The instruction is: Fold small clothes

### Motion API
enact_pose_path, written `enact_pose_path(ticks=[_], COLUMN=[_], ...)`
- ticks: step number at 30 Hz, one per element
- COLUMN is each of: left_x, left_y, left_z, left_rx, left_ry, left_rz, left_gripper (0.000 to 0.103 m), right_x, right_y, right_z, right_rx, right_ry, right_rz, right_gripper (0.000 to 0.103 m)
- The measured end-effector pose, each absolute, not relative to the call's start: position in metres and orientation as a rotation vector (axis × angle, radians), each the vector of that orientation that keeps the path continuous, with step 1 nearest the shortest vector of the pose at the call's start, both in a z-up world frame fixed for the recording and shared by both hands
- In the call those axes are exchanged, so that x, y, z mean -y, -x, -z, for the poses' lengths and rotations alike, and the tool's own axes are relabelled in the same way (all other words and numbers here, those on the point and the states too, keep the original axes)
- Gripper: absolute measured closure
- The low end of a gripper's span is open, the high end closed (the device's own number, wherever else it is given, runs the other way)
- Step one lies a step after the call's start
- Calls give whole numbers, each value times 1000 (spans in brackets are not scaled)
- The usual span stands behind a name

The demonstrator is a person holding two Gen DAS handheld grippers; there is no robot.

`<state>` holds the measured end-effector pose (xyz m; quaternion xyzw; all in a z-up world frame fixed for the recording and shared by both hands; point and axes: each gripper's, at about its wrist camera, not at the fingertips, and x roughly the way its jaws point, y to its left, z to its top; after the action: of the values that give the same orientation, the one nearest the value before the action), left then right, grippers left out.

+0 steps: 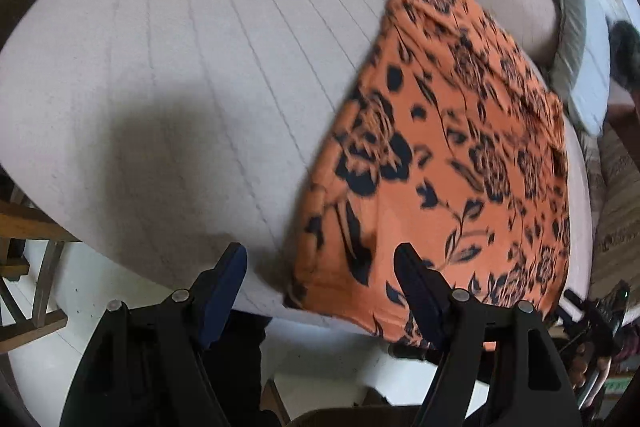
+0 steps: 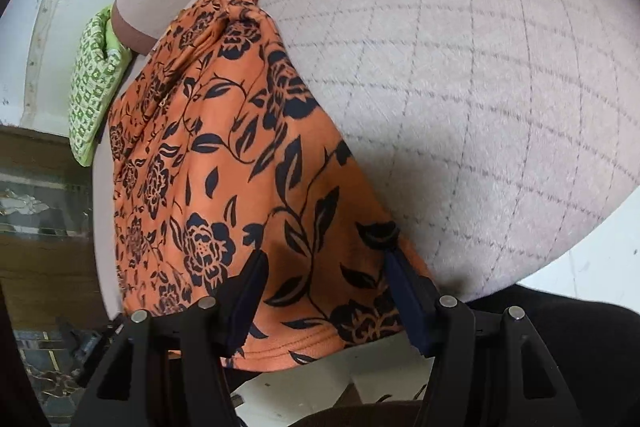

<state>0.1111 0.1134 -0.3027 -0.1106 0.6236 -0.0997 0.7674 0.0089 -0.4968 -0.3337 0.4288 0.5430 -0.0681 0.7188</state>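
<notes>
An orange garment (image 1: 452, 147) printed with black roses and leaves lies in a long folded strip on a pale quilted bed (image 1: 180, 67), its near hem hanging over the edge. The left gripper (image 1: 320, 283) has jaws apart over the garment's near corner, gripping nothing. The right gripper (image 2: 324, 287) has jaws apart over the hem, not pinching it.

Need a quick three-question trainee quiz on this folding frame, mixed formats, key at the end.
1. True or false: the right gripper is clamped shut on the orange floral garment.
2. What lies under the garment? A) the pale quilted surface B) a wooden tabletop C) a blue towel
3. In the right wrist view, what sits beyond the garment's left edge?

Key: 1 false, its jaws stand open over the cloth; 2 A; 3 a green patterned cloth.
</notes>
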Motion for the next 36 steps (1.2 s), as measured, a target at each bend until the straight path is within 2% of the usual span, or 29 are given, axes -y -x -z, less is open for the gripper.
enact_pose_path(ticks=[1,5,7,9,10,11,13,14,15,16,18,22,23,24,25,26,28,33,35,36], left_x=[-110,-112,-114,-115,-115,-112,-106,-102,-101,-101,-105,-97,-94,-91,-89,-90,-93,-95,-95,-95], left_y=[-110,-109,-108,-109,-108,-107,-106,-108,-108,-110,-111,-111,-111,-110,-110,-110,-113,-113,-115,-114], left_z=[306,309,307,305,304,303,302,302,302,303,303,304,303,303,302,302,304,304,306,306], left_rx=[-1367,-1361,-1349,-1338,-1336,-1330,-1325,-1325,-1327,-1337,-1350,-1335,-1326,-1318,-1310,-1307,-1307,-1309,-1318,-1321], left_ry=[225,207,212,251,262,252,215,208,214,237,292,242,220,199,172,166,198,220,243,255], left_rz=[232,208,218,265,283,293,301,304,309,310,312,311,307,303,299,296,302,315,325,338], left_gripper=[38,55,75,90,91,91,91,90,82,60,43,44,48,65,80,84,91,91,81,71], right_x=[497,497,494,490,488,488,486,486,486,487,490,514,521,527,532,535,537,530,517,508], right_y=[-9,-10,-11,-13,-14,-15,-15,-15,-15,-15,-13,-4,-3,-1,1,3,4,-1,0,-2], right_z=[335,336,338,338,338,338,340,340,339,339,336,321,317,313,309,307,309,347,345,342], right_rx=[-1202,-1208,-1225,-1233,-1237,-1240,-1251,-1251,-1249,-1244,-1244,-1180,-1170,-1160,-1151,-1138,-1122,-1234,-1226,-1240], right_ry=[-953,-964,-952,-936,-925,-916,-893,-886,-884,-891,-898,-942,-952,-952,-944,-947,-967,-1014,-916,-841], right_rz=[144,119,92,67,57,57,67,74,78,77,89,119,133,155,175,188,183,138,157,164], right_gripper=[39,38,39,42,55,76,89,91,92,92,92,87,75,62,29,22,22,22,26,31])
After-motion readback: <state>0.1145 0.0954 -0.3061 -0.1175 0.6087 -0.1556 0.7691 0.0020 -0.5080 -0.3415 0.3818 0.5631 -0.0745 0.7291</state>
